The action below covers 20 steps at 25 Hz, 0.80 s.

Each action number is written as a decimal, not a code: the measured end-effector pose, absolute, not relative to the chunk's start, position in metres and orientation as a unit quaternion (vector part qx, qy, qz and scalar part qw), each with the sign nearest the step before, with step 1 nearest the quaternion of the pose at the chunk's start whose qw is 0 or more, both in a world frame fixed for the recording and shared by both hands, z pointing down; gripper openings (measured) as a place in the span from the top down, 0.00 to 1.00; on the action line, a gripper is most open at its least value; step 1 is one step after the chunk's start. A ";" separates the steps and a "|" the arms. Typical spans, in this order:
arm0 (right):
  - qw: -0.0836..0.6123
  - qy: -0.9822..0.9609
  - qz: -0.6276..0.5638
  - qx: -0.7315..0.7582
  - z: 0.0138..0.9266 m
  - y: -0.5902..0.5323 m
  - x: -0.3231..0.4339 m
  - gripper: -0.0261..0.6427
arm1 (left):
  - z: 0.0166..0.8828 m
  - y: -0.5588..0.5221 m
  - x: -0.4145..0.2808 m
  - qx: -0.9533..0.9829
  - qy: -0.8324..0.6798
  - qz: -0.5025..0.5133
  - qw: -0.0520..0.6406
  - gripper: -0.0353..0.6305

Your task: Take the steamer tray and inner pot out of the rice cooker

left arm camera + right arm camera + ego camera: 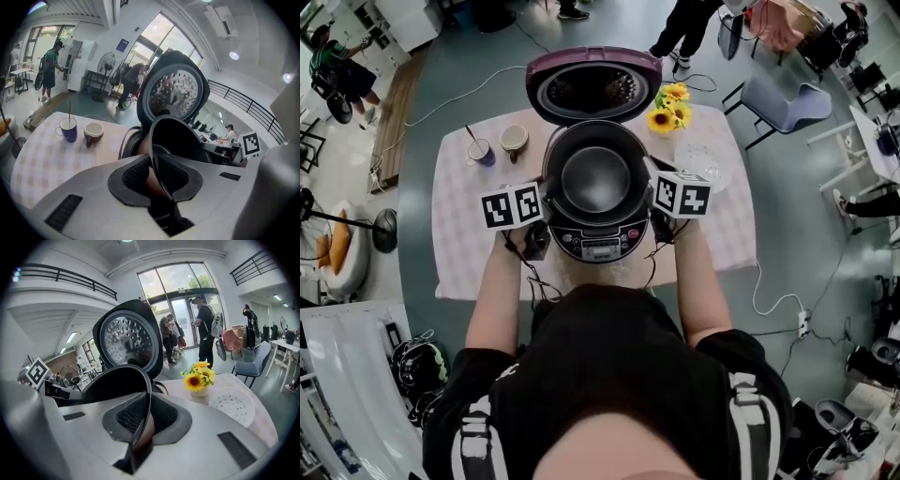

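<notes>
Head view: the rice cooker (598, 239) stands mid-desk (459, 253) with its lid (593, 86) raised at the far side and bare desk to left and right. The inner pot (595, 178) sits in it, and the steamer tray (705, 161) lies far right.

Left gripper view: the left gripper (157, 174) has its fingers (132, 177) nearly closed, pinching the pot's rim.

Right gripper view: the right gripper (146, 417) pinches the opposite rim.

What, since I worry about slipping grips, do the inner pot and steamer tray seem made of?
The inner pot: likely metal with a dark, semi-gloss nonstick-looking coating; thin rim, soft sheen, coppery outside. The steamer tray: probably white plastic, matte, moulded with round holes.
</notes>
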State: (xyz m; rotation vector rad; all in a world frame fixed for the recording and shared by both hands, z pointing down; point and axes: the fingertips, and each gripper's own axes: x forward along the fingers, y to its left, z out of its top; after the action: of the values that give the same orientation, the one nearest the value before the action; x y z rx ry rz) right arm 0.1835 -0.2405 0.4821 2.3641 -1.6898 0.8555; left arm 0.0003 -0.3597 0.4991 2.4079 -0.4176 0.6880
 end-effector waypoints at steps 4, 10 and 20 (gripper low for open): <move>0.033 -0.565 0.278 0.776 0.476 -0.238 0.182 0.91 | 0.495 -0.356 0.000 0.907 -0.164 0.264 0.284 0.86; 0.002 -0.589 0.247 0.770 0.440 -0.231 0.181 0.92 | 0.476 -0.348 -0.002 0.909 -0.163 0.230 0.305 0.87; -0.059 -0.589 0.182 0.785 0.366 -0.168 0.189 0.92 | 0.402 -0.302 0.019 0.939 -0.094 0.175 0.281 0.88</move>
State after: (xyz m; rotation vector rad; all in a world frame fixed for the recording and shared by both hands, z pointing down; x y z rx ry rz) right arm 0.1895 -0.1676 0.3664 2.5642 -1.9222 0.5947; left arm 0.0190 -0.3023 0.4022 2.5163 -0.2512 0.4677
